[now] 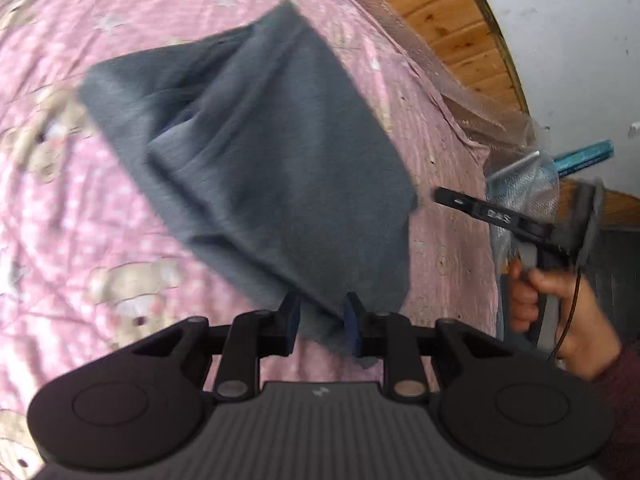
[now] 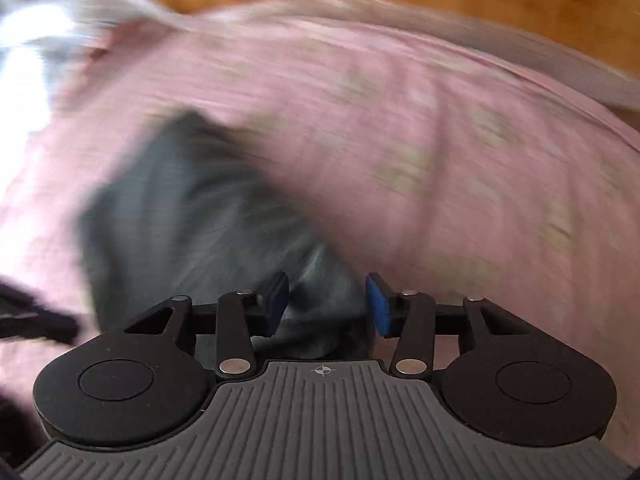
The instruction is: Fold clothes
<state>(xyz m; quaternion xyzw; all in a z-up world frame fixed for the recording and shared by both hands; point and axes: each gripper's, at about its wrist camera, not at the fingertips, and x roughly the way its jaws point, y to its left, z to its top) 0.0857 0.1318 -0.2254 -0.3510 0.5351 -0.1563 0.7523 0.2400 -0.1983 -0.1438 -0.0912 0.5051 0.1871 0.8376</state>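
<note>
Lying on the pink bedspread (image 1: 100,208), the grey garment (image 1: 256,152) shows layers doubled over one another, so it looks at least partly folded into a rough block. The left gripper (image 1: 322,316) has a corner of it between its blue pads, jaws narrow on the cloth, and that end looks lifted off the bed. The right gripper (image 2: 327,304) has its jaws wide, with grey cloth showing in the gap but not pinched. Whether another fold is due or only setting it down, the blurred pictures cannot settle.
</note>
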